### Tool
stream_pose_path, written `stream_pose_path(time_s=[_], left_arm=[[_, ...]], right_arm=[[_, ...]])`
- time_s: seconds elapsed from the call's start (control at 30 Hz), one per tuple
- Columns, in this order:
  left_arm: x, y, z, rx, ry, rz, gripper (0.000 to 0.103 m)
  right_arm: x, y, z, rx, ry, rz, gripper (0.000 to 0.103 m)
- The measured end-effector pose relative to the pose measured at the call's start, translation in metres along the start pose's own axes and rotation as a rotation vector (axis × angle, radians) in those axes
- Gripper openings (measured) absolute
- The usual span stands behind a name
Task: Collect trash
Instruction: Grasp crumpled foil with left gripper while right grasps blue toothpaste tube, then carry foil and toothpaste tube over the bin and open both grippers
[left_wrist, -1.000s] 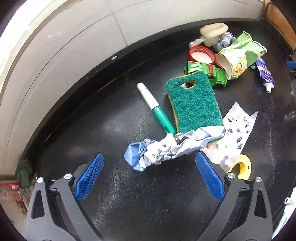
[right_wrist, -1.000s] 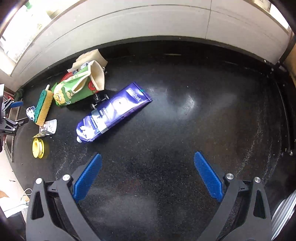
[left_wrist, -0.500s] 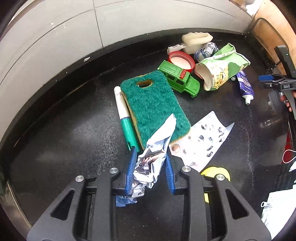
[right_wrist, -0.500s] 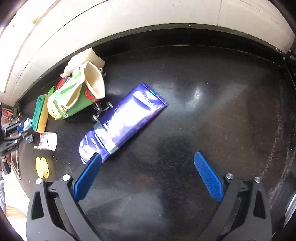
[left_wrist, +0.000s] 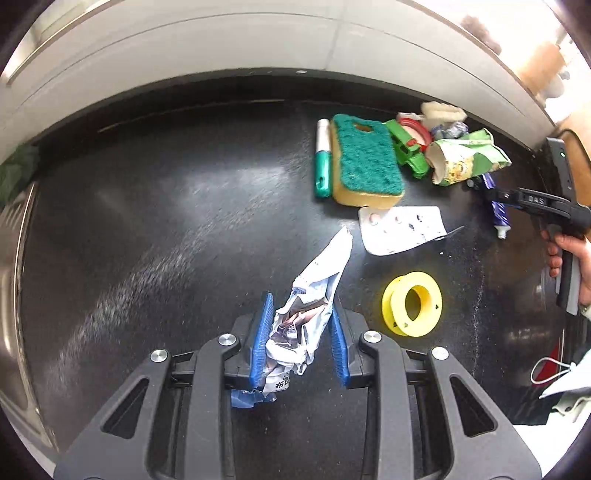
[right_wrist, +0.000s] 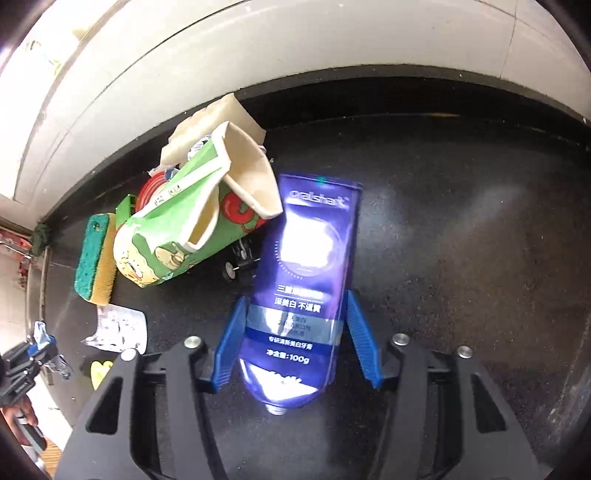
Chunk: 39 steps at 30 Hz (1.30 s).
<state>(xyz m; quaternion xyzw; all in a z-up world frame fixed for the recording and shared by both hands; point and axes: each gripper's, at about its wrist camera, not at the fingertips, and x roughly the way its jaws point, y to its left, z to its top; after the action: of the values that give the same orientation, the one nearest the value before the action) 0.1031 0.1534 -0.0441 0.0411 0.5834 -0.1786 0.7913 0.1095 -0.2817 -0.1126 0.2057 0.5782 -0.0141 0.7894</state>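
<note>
Left wrist view
- My left claw (left_wrist: 298, 338): closed on the crumpled wrapper (left_wrist: 307, 314); both blue pads press its sides.
- Wrapper position: between my left fingers, 1 long end pointing up and away over the black counter (left_wrist: 155, 229).
- Left on the counter: yellow spool (left_wrist: 412, 303) just right of my claw; blister pack (left_wrist: 402, 229) beyond it; sponge (left_wrist: 365, 162) with a green pen (left_wrist: 322, 162) along its left side; toy truck (left_wrist: 408, 149); crushed paper cup (left_wrist: 465, 162).
- Far right: a hand (left_wrist: 569, 258) holding my other claw over the purple tube (left_wrist: 496, 206).

Right wrist view
- My right claw (right_wrist: 297, 339): closing, with the purple tube (right_wrist: 306, 280) between the pads. A thin gap shows at the right pad, so I judge the grip not yet made.
- Tube position: flat on the counter (right_wrist: 461, 240), cap end toward me, flat end touching or overlapping the paper cup (right_wrist: 192, 225).
- Nearby: sponge (right_wrist: 92, 258) left of the cup; blister pack (right_wrist: 118, 328) below it.

Progress
- Done: 1 piece of trash, the wrapper, is in my left grip.
- In hand: the tube is about to be gripped.
- Left: paper cup and blister pack look like trash and lie untouched. No bin is visible in either view, so nothing can be counted as deposited.
- Judgement: early stage; most of the pile remains.
</note>
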Motion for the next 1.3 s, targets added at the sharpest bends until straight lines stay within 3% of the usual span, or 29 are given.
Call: stream_pose_path(time_s=[0.13, 0.33, 0.57, 0.8, 1.13, 1.3], left_arm=[[-0.014, 0.016, -0.016, -0.128, -0.027, -0.013, 0.029], [-0.031, 0.010, -0.017, -0.207, -0.070, -0.031, 0.029], [-0.049, -0.009, -0.019, -0.216, -0.110, -0.040, 0.029], [-0.062, -0.023, -0.026, -0.199, -0.112, -0.047, 0.029], [-0.085, -0.005, -0.066, -0.279, -0.132, 0.011, 0.029], [-0.109, 0.007, -0.090, -0.311, -0.156, 0.070, 0.029]], right_arm=[[-0.014, -0.016, -0.002, 0.021, -0.006, 0.053, 0.052], [-0.052, -0.031, -0.010, -0.008, -0.079, 0.051, 0.052], [-0.092, -0.060, -0.021, 0.010, -0.154, 0.047, 0.052], [-0.106, -0.066, -0.037, 0.011, -0.178, 0.064, 0.052], [-0.113, -0.058, -0.040, -0.031, -0.189, 0.077, 0.052], [-0.132, -0.054, -0.019, -0.078, -0.233, 0.083, 0.052]])
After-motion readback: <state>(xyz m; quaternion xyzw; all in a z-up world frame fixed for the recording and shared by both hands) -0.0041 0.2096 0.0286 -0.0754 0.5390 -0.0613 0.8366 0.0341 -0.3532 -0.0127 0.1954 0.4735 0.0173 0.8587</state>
